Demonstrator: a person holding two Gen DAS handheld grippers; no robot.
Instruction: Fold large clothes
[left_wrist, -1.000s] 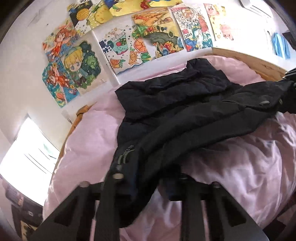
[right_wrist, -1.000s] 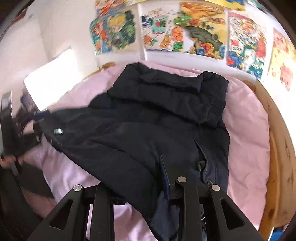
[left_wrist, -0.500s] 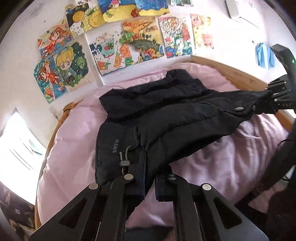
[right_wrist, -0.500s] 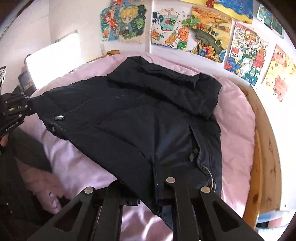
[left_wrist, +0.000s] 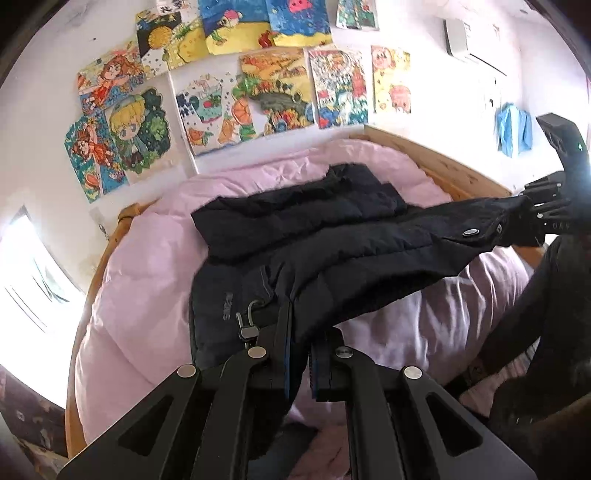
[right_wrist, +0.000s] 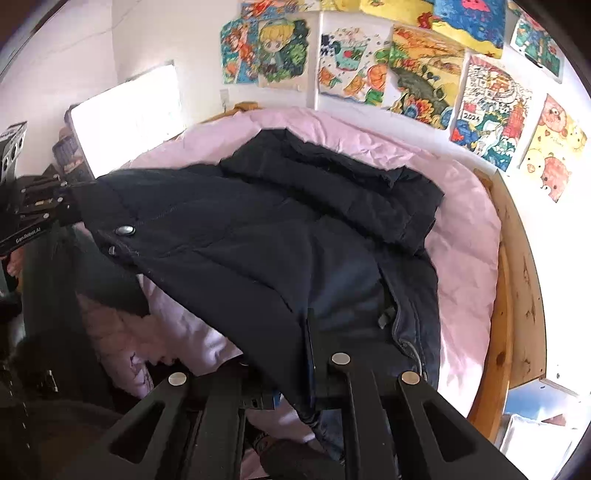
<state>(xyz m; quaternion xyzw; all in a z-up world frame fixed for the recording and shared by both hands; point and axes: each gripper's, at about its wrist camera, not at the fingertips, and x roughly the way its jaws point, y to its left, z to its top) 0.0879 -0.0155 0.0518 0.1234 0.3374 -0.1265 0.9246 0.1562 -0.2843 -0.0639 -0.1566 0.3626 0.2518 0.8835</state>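
A large black padded jacket (left_wrist: 332, 236) lies on a pink duvet, collar toward the wall. Its near hem is lifted and stretched between both grippers. My left gripper (left_wrist: 301, 328) is shut on the hem beside the zipper pull (left_wrist: 245, 325). Far right in the left wrist view, my right gripper (left_wrist: 543, 218) pinches the other hem corner near a metal snap (left_wrist: 471, 232). In the right wrist view the jacket (right_wrist: 258, 240) drapes over my right gripper (right_wrist: 308, 343), which is shut on the fabric. My left gripper (right_wrist: 40, 206) holds the far corner at the left.
The pink duvet (left_wrist: 147, 277) covers a bed with a wooden frame (right_wrist: 517, 277) against a wall hung with colourful drawings (left_wrist: 280, 92). A bright window (right_wrist: 129, 110) is on the left. The person's dark clothing (left_wrist: 535, 332) is close by at the near edge of the bed.
Both grippers tightened on the hem and drew back and upward. The hem rose off the duvet and stretched out between them, and more of the bed and wall came into view.
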